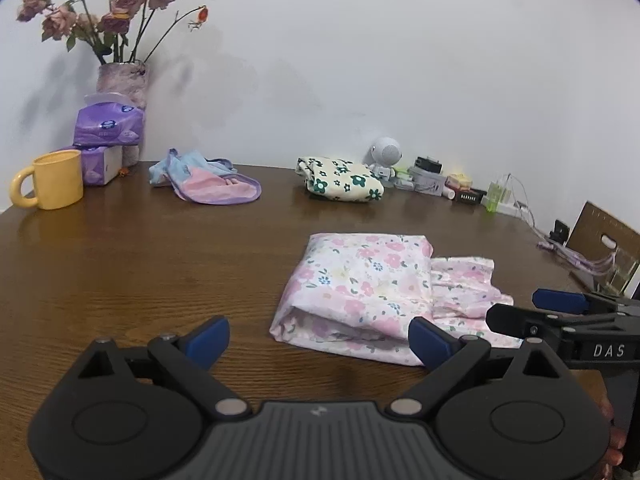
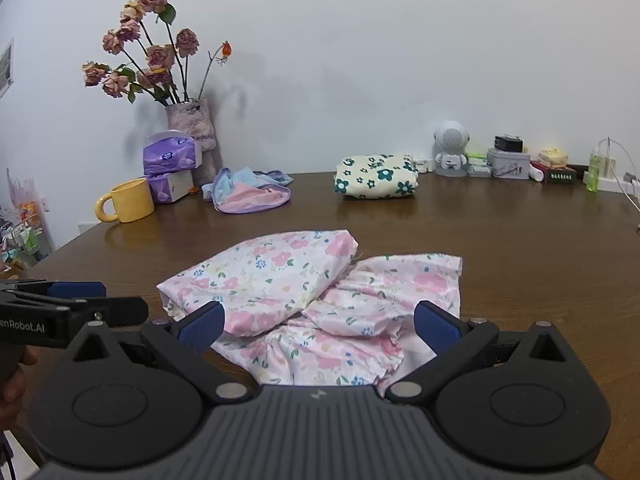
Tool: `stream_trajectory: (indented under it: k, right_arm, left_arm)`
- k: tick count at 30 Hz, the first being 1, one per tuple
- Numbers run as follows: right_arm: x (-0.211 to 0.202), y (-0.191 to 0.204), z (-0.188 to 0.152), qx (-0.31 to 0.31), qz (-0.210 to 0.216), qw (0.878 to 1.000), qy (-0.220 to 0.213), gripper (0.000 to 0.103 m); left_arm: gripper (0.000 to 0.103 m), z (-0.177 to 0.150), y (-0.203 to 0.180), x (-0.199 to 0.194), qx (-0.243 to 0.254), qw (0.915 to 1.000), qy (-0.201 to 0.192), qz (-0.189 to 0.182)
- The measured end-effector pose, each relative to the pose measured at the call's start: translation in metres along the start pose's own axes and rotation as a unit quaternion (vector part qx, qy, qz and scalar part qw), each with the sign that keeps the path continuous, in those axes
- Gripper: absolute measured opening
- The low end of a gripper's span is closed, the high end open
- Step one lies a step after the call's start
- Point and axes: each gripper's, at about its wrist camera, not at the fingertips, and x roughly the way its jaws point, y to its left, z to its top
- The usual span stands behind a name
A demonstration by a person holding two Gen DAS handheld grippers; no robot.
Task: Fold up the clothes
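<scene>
Left gripper (image 1: 320,338) and right gripper (image 2: 318,322) both gape wide, holding nothing, right one above the pink flowered garment (image 2: 304,292) lying half folded on the table (image 1: 140,264); farther back, a folded green-flowered cloth (image 2: 376,178) rests near the wall

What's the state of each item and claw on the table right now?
Pink floral garment: partly folded, ruffled end still loose, flat on table.
Green-flower garment: folded, by the wall.
Blue-pink garment: unfolded, crumpled.
Yellow mug: upright.
Tissue packs: stacked, top one open.
Vase: upright, holding wilted roses.
Left claw: open, holding nothing.
Right claw: open, over the loose end, not gripping.
</scene>
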Motion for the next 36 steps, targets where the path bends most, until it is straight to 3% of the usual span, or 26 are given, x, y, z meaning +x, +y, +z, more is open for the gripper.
stream_trajectory:
  k: [36]
  right_arm:
    - [0.006,-0.0005,-0.0052,0.009,0.024,0.999,0.023,0.103]
  left_arm:
    - [0.096,-0.0025,-0.0009,0.0026,-0.006,0.9999,0.001,-0.016]
